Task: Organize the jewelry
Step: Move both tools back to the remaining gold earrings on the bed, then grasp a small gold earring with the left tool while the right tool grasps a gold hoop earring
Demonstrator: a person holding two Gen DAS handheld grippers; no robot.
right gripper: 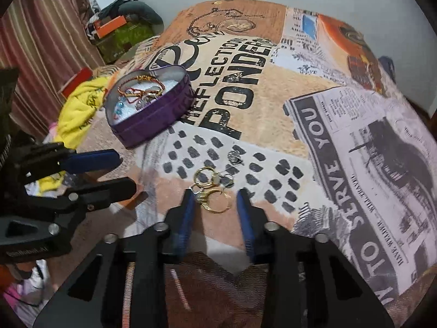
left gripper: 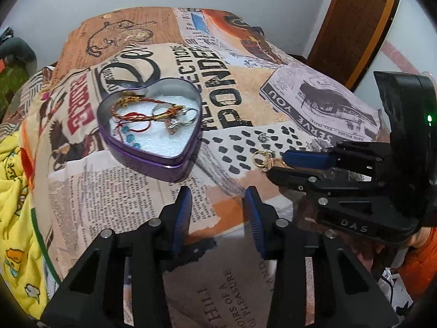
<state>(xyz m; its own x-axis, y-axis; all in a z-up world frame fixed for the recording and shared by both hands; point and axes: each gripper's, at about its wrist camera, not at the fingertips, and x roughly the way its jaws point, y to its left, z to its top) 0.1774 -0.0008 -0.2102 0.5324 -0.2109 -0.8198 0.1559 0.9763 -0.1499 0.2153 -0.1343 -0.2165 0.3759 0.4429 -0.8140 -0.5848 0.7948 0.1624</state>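
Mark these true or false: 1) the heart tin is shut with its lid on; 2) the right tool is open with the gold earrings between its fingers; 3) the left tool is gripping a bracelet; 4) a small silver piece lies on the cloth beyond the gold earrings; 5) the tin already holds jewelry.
1) False. The heart tin is open, no lid on it; its white lining shows.
2) True. The right tool is open, and the gold earrings lie on the cloth between its fingers, not yet gripped.
3) False. The left tool is open and holds nothing, above the printed cloth.
4) True. The small silver piece lies apart from the earrings, farther from the tool.
5) True. A red-gold bracelet and other pieces lie inside.
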